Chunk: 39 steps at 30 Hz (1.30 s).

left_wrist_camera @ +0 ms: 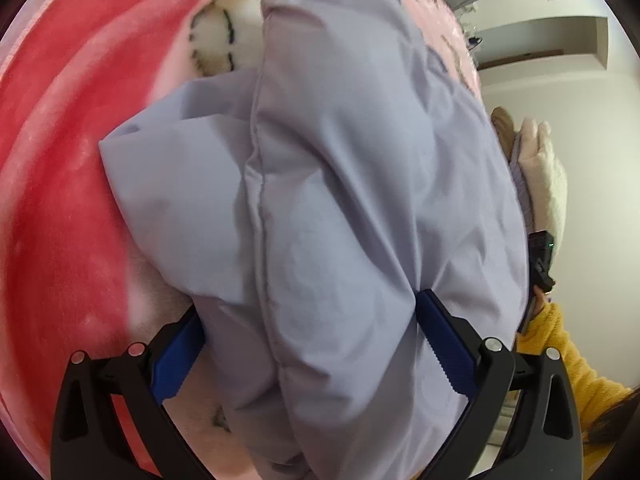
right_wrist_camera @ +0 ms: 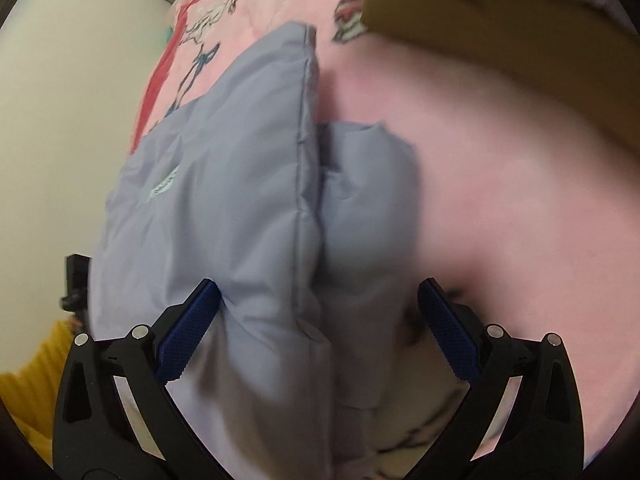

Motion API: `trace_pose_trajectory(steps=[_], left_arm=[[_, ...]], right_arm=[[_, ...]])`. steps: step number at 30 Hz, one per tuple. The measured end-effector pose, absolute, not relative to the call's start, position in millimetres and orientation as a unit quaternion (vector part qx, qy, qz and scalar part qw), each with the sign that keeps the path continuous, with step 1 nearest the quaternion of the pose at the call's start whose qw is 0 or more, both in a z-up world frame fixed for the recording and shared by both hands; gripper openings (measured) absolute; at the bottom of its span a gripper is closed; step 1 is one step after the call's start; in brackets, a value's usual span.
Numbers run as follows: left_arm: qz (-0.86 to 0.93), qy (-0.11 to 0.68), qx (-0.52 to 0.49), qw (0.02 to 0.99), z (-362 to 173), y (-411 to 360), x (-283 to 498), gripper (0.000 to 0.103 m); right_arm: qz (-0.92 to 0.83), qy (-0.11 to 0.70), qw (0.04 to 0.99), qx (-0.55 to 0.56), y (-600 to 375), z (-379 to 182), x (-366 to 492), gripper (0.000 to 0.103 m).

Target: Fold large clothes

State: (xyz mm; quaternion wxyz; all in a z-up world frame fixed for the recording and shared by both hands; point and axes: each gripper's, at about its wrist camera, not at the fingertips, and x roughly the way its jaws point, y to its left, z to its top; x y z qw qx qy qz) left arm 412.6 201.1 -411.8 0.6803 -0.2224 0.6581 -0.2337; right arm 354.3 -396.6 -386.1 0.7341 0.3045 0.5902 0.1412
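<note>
While both grippers are sitting at the near end of the pale lavender padded jacket (left_wrist_camera: 340, 200), the geometry is running straight ahead of them: the jacket's long axis is lying along each gripper's pointing direction, with a stitched seam running away from the fingers toward the far edge of the bed

Left black two-finger gripper with blue pads (left_wrist_camera: 308, 324) is standing wide, and the puffy fabric is filling the whole gap between the pads; both pads look to be touching cloth, but I can't tell whether it's actually pinching or only straddling the bulk

Right black two-finger gripper with blue pads (right_wrist_camera: 318, 300) is also standing wide. Its left pad is pressing into the jacket's thick folded edge; the right pad is sitting clear of the cloth, over the blanket. So not gripping, as far as I can judge

Jacket is lying on the pink-and-red printed fleece blanket (left_wrist_camera: 60, 160) covering the bed, already doubled into a narrow long bundle, with a sleeve-like lobe sticking out to one side beyond the seam

Judgement: next fold is likely going end over end along that long axis, so both grippers are needing a real bite on the near end first. Right one is looking further from a hold, so it's the one to fix. Blur in the right view is limiting certainty
</note>
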Motion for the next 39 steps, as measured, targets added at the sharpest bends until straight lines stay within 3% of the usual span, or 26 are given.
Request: trace_pose_trajectory(steps=[8, 21, 23, 25, 26, 28, 33, 36, 39], left_arm=[[-0.262, 0.645, -0.225, 0.682, -402.3, 199.0, 414.1, 0.098], [-0.196, 0.685, -0.173, 0.680, -423.9, 184.0, 416.4, 0.099], [-0.183, 0.693, -0.159, 0.679, -423.0, 174.7, 417.3, 0.099], [-0.169, 0.695, -0.135, 0.686, -421.3, 159.7, 416.7, 0.099], [-0.163, 0.695, -0.127, 0.689, -420.7, 155.7, 416.0, 0.097], [-0.151, 0.693, -0.116, 0.695, -416.3, 147.7, 414.7, 0.088], [-0.128, 0.671, -0.085, 0.725, -388.5, 128.7, 402.1, 0.037], [-0.110, 0.655, -0.063, 0.745, -366.8, 122.0, 393.4, 0.026], [-0.107, 0.629, -0.086, 0.765, -331.4, 130.1, 384.4, 0.024]], right_arm=[[0.154, 0.602, 0.728, 0.291, -382.3, -383.4, 368.4, 0.096], [0.110, 0.637, 0.714, 0.269, -350.0, -400.6, 367.8, 0.096], [0.115, 0.644, 0.702, 0.283, -342.6, -402.3, 370.7, 0.089], [0.113, 0.640, 0.709, 0.275, -335.2, -397.7, 371.6, 0.073], [0.111, 0.635, 0.715, 0.269, -331.7, -393.5, 370.1, 0.070], [0.101, 0.628, 0.726, 0.259, -325.4, -383.7, 366.2, 0.053], [0.057, 0.616, 0.757, 0.212, -303.1, -344.4, 357.8, 0.030], [0.023, 0.602, 0.781, 0.165, -286.8, -312.0, 352.1, 0.027], [0.015, 0.553, 0.817, 0.163, -284.4, -262.5, 336.1, 0.023]])
